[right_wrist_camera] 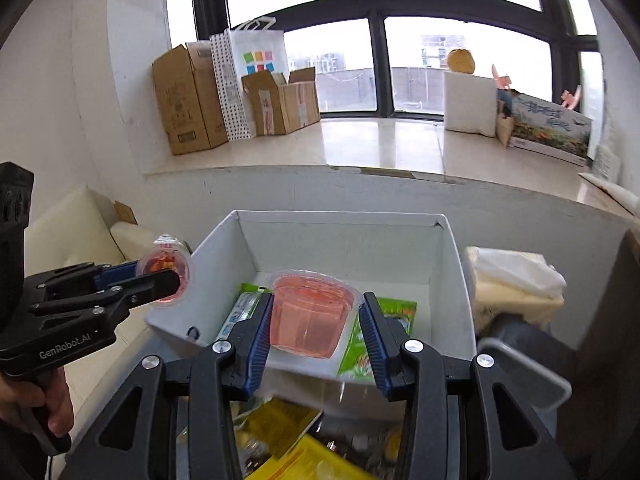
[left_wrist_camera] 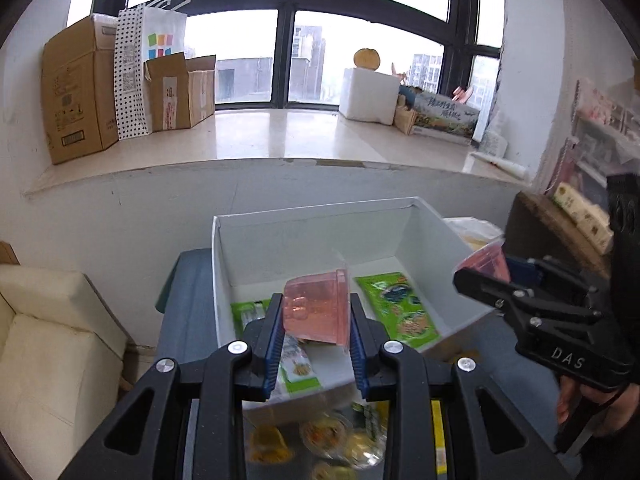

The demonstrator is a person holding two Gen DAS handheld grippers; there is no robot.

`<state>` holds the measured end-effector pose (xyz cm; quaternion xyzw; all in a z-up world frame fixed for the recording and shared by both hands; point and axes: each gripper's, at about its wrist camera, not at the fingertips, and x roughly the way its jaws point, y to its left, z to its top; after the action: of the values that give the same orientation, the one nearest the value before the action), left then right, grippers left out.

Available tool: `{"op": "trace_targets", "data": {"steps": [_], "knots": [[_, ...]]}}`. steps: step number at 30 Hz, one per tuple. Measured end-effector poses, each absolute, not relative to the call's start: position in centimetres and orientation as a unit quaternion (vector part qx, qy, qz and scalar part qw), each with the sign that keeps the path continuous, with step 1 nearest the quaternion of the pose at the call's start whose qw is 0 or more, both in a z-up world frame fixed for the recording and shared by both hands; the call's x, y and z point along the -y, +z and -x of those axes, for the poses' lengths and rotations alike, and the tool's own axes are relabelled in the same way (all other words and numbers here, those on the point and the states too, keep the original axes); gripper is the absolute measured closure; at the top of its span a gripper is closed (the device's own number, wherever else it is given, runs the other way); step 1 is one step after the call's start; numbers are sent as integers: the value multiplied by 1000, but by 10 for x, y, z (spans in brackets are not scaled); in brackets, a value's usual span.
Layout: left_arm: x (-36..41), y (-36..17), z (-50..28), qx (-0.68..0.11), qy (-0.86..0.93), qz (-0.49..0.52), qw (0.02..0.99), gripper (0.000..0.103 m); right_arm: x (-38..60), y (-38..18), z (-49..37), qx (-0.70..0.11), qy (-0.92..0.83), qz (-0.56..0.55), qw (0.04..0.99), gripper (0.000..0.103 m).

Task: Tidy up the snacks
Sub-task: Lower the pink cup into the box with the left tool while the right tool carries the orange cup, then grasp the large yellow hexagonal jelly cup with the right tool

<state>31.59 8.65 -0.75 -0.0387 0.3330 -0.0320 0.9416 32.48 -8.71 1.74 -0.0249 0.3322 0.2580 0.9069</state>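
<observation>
Both tools are clamped on pink jelly cups above an open white box. Left tool (left_wrist_camera: 316,316) grips its cup (left_wrist_camera: 316,308) tipped on its side between the blue pads, the foil-lidded rim turned toward the right pad; from the right wrist camera the same tool (right_wrist_camera: 168,280) shows at far left with the cup's round face (right_wrist_camera: 165,274) toward the lens. Right tool (right_wrist_camera: 316,320) holds a second pink cup (right_wrist_camera: 308,312) upright by its sides, rim on top; from the left wrist camera that tool (left_wrist_camera: 486,276) enters from the right edge with its cup (left_wrist_camera: 484,260) poking out between the fingers. A hand (left_wrist_camera: 592,408) wraps the right tool's handle, and another hand (right_wrist_camera: 40,404) wraps the left one's.

White box (left_wrist_camera: 312,220) sits on a dark bench (left_wrist_camera: 188,312) below a wide stone windowsill (left_wrist_camera: 260,132). Green snack packets (left_wrist_camera: 396,308) lie flat on the box floor, one toward each side. In front of the box, beneath the tools, more snacks are heaped: clear tubs with yellow contents (left_wrist_camera: 328,436) and a yellow packet (right_wrist_camera: 280,420), blurred, so what they are is hard to tell. A cream sofa (left_wrist_camera: 48,340) stands left of the bench; cardboard boxes (left_wrist_camera: 76,88) and a paper bag (left_wrist_camera: 160,36) line the sill.
</observation>
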Motion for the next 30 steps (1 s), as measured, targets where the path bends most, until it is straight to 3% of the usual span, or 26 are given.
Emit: {"op": "trace_targets", "data": {"steps": [2, 3, 4, 5, 6, 8, 18, 30], "knots": [[-87, -15, -330, -351, -36, 36, 935, 66, 84, 13, -336, -339, 249, 36, 906, 55], [-88, -17, -332, -357, -36, 37, 933, 49, 84, 10, -342, -347, 248, 38, 904, 35], [-90, -21, -335, -369, -29, 35, 928, 36, 84, 8, -345, -353, 247, 37, 902, 4], [-90, -23, -334, -369, -23, 31, 929, 10, 86, 5, -349, -363, 238, 36, 900, 0], [-91, -22, -332, -361, -21, 28, 932, 0, 89, 5, -349, -358, 233, 33, 904, 0], [-92, -19, -323, -334, -12, 14, 942, 0, 94, 5, -345, -343, 223, 46, 911, 0], [-98, -21, -319, -353, 5, 25, 935, 0, 100, 10, -332, -340, 231, 38, 911, 0], [-83, -11, -261, -336, -1, 14, 942, 0, 131, 18, -275, -336, 253, -1, 907, 0]]}}
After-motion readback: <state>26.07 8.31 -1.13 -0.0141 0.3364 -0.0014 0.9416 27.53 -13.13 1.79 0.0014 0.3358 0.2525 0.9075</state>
